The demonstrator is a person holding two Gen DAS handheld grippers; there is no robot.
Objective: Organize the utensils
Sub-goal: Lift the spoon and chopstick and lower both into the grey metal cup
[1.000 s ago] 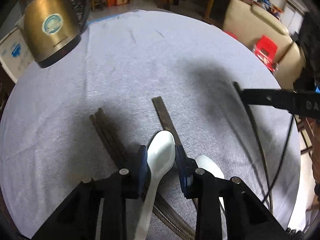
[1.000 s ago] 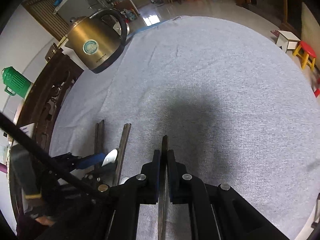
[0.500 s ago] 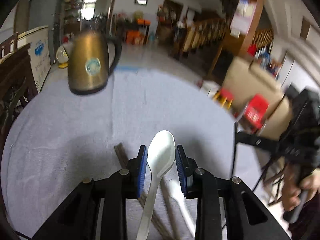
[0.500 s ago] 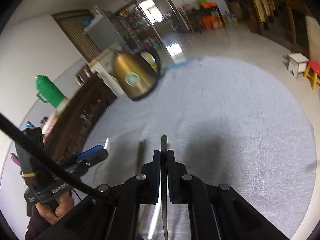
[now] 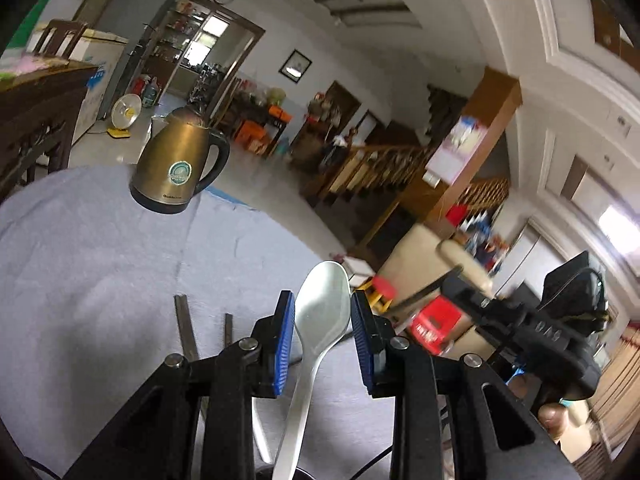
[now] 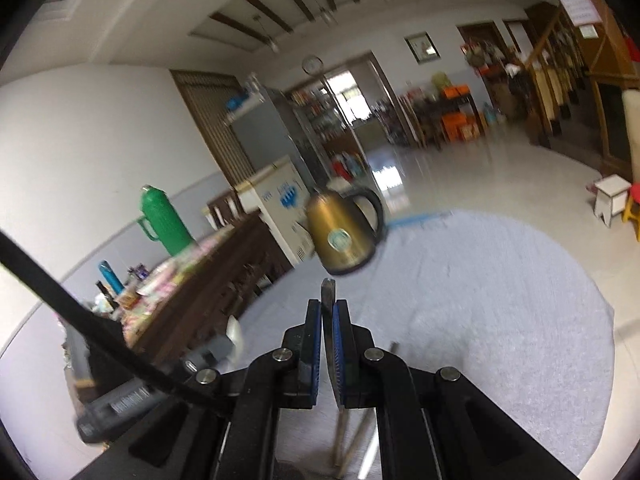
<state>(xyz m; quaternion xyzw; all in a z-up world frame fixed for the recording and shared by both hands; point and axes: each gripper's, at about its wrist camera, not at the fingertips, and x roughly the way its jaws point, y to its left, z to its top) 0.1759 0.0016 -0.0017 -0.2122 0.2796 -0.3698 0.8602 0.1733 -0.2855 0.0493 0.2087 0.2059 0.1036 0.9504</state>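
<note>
My left gripper (image 5: pixel 322 312) is shut on a white spoon (image 5: pixel 320 320), bowl pointing up and forward, lifted above the grey tablecloth (image 5: pixel 100 272). Dark chopsticks (image 5: pixel 186 326) lie on the cloth below left of it. My right gripper (image 6: pixel 328 312) is shut on a dark chopstick (image 6: pixel 328 292) held upright between its pads, raised above the table. More chopsticks (image 6: pixel 352 436) lie on the cloth under it. The left gripper shows at the left edge of the right wrist view (image 6: pixel 224 344), blurred.
A brass kettle (image 5: pixel 178 172) stands at the far side of the round table; it also shows in the right wrist view (image 6: pixel 344 232). A dark wooden sideboard (image 6: pixel 208 292) with a green thermos (image 6: pixel 162 220) stands to the left. Stools and a sofa stand beyond the table's right edge.
Both grippers have risen and tilted upward with their utensils held; the views now show the room rather than the tabletop.
</note>
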